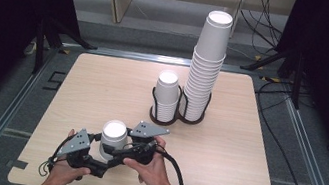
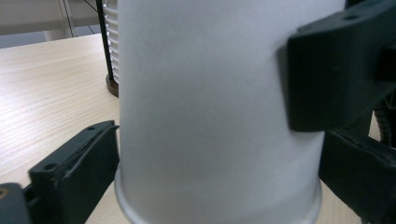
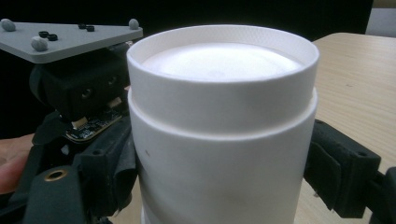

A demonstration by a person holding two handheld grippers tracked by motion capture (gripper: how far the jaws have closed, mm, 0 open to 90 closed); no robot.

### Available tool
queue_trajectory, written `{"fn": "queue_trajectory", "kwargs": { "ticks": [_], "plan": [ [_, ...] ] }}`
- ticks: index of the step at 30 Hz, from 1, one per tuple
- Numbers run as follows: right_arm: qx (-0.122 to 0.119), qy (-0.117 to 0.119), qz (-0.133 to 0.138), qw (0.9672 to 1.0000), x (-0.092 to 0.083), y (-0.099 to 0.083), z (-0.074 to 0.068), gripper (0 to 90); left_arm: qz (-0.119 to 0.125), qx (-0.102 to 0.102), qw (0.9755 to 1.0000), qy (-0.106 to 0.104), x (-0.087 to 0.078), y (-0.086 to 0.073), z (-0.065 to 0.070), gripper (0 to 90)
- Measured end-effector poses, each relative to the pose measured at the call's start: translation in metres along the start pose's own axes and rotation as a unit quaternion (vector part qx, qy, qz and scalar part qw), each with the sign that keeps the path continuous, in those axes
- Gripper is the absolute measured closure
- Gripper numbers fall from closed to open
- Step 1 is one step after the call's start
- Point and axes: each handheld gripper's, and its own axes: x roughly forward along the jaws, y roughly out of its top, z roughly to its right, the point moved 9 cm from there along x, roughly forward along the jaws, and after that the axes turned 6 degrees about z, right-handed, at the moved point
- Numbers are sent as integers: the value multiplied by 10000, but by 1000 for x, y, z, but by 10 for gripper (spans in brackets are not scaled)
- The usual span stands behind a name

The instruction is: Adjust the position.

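An upside-down white paper cup (image 1: 113,137) stands near the table's front edge; in the right gripper view the cup (image 3: 219,140) looks like two nested cups, with a seam below the upper one's base. My right gripper (image 1: 118,151) reaches in from the right and is shut on the cup, its jaws pressed against both sides (image 3: 219,172). My left gripper (image 1: 101,161) comes from the left, low down. Its jaws stand open on either side of the cup's rim (image 2: 215,186), close to the wall. The right gripper's finger (image 2: 336,70) presses the cup higher up.
Two black wire holders stand at mid-table: one with a short stack of cups (image 1: 166,98), one with a tall stack (image 1: 205,69). The wooden table (image 1: 102,87) has metal rails around it. Cables lie on the floor at right.
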Motion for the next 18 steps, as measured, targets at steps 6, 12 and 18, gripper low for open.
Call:
{"fn": "queue_trajectory", "kwargs": {
  "ticks": [6,12,18],
  "plan": [
    [-189,-51,23,9998,0,1,1,192,-48,-130,9999,-38,0,-1,0,18],
    [-154,-85,-26,9998,-1,0,1,178,-123,-4,9999,2,-1,-2,1,50],
    [-149,126,-110,9997,-2,4,-3,156,-90,198,9997,-70,-4,2,2,83]
  ]
}}
